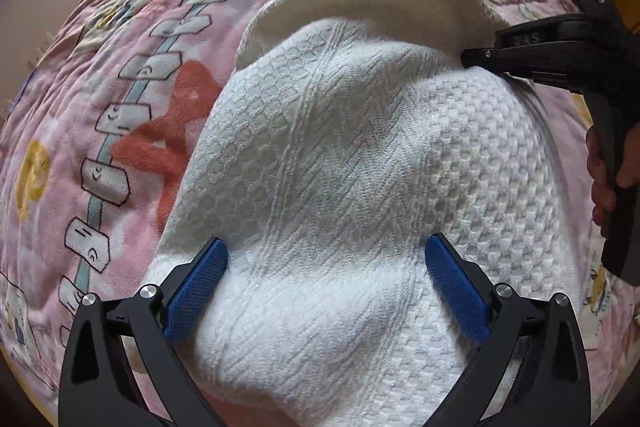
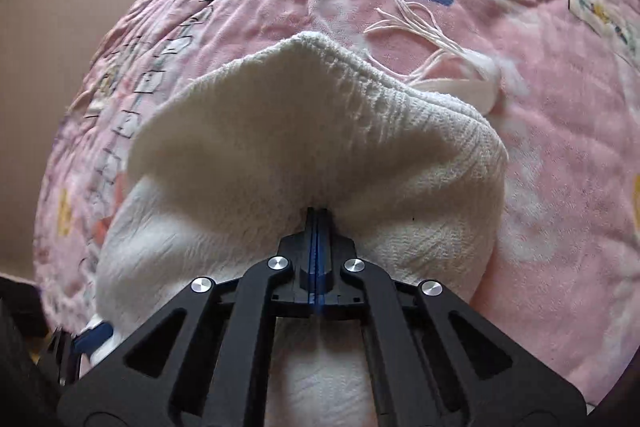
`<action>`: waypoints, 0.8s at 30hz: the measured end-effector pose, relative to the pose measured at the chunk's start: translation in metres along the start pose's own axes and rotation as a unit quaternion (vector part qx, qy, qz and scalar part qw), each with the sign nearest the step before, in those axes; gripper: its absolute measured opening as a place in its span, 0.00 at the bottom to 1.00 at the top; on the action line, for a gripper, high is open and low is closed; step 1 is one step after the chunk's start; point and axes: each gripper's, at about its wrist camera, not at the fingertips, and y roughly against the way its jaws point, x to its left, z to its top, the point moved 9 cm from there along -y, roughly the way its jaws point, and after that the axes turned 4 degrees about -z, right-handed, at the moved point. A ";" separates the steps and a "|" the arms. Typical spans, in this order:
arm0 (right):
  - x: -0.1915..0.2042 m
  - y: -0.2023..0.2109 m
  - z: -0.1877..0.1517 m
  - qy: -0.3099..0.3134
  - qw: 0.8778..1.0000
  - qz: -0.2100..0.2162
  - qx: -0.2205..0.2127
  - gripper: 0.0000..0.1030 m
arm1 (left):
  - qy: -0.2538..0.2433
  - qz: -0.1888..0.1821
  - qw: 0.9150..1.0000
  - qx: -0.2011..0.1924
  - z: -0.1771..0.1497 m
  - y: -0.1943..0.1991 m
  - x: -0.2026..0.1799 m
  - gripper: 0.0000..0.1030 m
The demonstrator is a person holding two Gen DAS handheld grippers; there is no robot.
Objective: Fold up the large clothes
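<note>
A white cable-knit garment (image 1: 340,147) lies bunched on a pink printed blanket (image 1: 140,75). My left gripper (image 1: 326,241) is open. Its blue pads (image 1: 200,283) stand wide apart on either side of a hump of the knit. At the upper right of the left wrist view, my right gripper (image 1: 472,55) pinches the garment's far fold. In the right wrist view this gripper (image 2: 318,211) is shut on the garment (image 2: 280,131), and the fabric rises in a raised flap ahead of the tips. A white tassel fringe (image 2: 436,39) trails from the garment's right edge.
The pink blanket (image 2: 540,167) covers the bed on all sides of the garment. A person's hand (image 1: 616,163) grips the right gripper's handle at the right edge. A plain wall (image 2: 60,7) borders the bed on the left.
</note>
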 end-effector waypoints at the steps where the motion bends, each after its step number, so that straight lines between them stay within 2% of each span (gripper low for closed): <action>1: 0.000 0.000 0.002 -0.006 1.000 -0.002 -0.002 0.00 | 0.006 -0.006 1.000 0.000 0.000 -0.004 0.002 0.94; 5: 0.001 0.010 0.000 -0.005 1.000 -0.010 -0.012 0.00 | 0.014 -0.018 1.000 -0.005 0.000 -0.008 0.003 0.94; 7: -0.002 0.024 0.001 -0.031 0.999 0.015 -0.026 0.02 | 0.006 -0.017 1.000 -0.006 0.000 -0.002 -0.001 0.94; 9: -0.010 0.042 -0.001 -0.081 0.994 0.056 -0.042 0.03 | 0.006 -0.034 0.999 -0.005 0.002 0.007 -0.004 0.94; 11: -0.022 0.069 -0.015 -0.130 0.985 0.093 -0.063 0.06 | 0.003 -0.056 0.998 0.000 0.005 0.022 -0.005 0.93; 12: -0.032 0.082 -0.025 -0.147 0.981 0.101 -0.082 0.09 | -0.001 -0.053 0.999 0.003 0.005 0.027 -0.004 0.93; 13: -0.038 0.089 -0.034 -0.157 0.978 0.104 -0.088 0.27 | -0.006 -0.049 0.999 0.004 0.008 0.036 0.000 0.92; 14: -0.048 0.096 -0.051 -0.177 0.974 0.114 -0.087 0.65 | -0.010 -0.056 0.998 0.004 0.011 0.045 0.004 0.92; 15: -0.056 0.101 -0.067 -0.203 0.966 0.134 -0.083 0.84 | -0.012 -0.061 0.998 0.005 0.016 0.050 0.009 0.92; 16: -0.062 0.106 -0.083 -0.233 0.954 0.172 -0.083 0.93 | -0.016 -0.067 0.998 0.012 0.021 0.054 0.018 0.92; 18: -0.070 0.110 -0.104 -0.277 0.932 0.224 -0.071 0.93 | -0.012 -0.096 0.994 0.049 0.030 0.051 0.035 0.92; 19: -0.073 0.106 -0.117 -0.304 0.916 0.256 -0.051 0.93 | 0.000 -0.138 0.987 0.087 0.034 0.044 0.043 0.92; 20: -0.075 0.101 -0.126 -0.324 0.903 0.279 -0.034 0.93 | 0.005 -0.158 0.981 0.115 0.033 0.040 0.046 0.92; 21: -0.076 0.097 -0.132 -0.336 0.896 0.289 -0.021 0.93 | 0.006 -0.172 0.975 0.140 0.035 0.034 0.052 0.92; 22: -0.076 0.090 -0.138 -0.347 0.887 0.305 -0.006 0.93 | -0.002 -0.176 0.974 0.144 0.042 0.028 0.062 0.92; 24: -0.075 0.081 -0.144 -0.352 0.881 0.317 0.007 0.93 | -0.027 -0.165 0.975 0.144 0.053 0.017 0.078 0.92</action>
